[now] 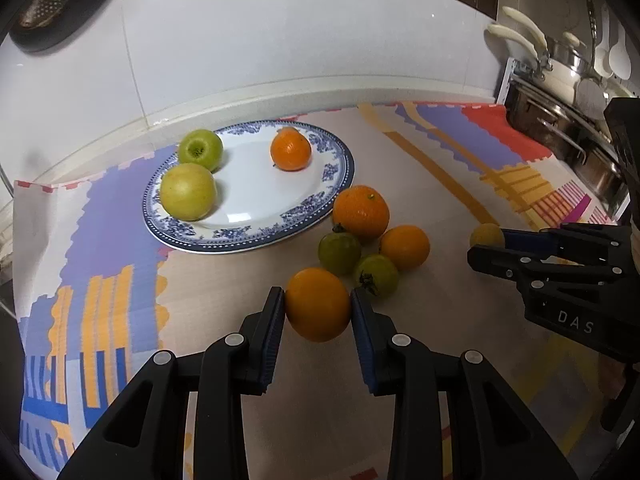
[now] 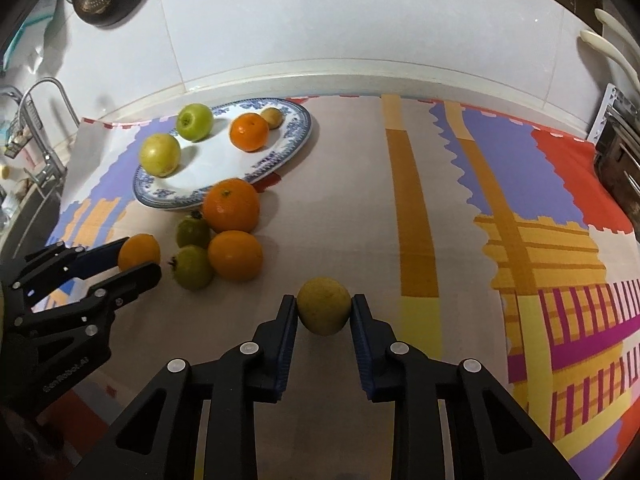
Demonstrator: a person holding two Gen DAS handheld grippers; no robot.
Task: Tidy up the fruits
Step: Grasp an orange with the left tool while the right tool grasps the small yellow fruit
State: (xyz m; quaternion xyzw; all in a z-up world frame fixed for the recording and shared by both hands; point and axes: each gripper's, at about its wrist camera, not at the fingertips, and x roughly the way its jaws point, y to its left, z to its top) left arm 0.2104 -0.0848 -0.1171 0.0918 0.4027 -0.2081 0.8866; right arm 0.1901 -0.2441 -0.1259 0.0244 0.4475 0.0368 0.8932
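Observation:
My left gripper (image 1: pixel 318 300) is shut on an orange (image 1: pixel 317 304); it also shows in the right wrist view (image 2: pixel 138 258). My right gripper (image 2: pixel 324 306) is shut on a yellow-green fruit (image 2: pixel 324 306), seen from the left wrist view too (image 1: pixel 486 235). A blue-and-white plate (image 1: pixel 336 148) holds two green apples (image 1: pixel 188 191) (image 1: pixel 200 149) and an orange (image 1: pixel 291 149); a small brownish fruit (image 2: pixel 273 117) sits behind that orange. Beside the plate lie two oranges (image 1: pixel 361 211) (image 1: pixel 404 247) and two small green fruits (image 1: pixel 339 252) (image 1: pixel 376 274).
A colourful patterned mat (image 2: pixel 440 200) covers the counter. A white tiled wall (image 1: pixel 280 40) runs behind. Pots and utensils (image 1: pixel 568 60) stand at the right. A sink tap (image 2: pixel 40 120) is at the left.

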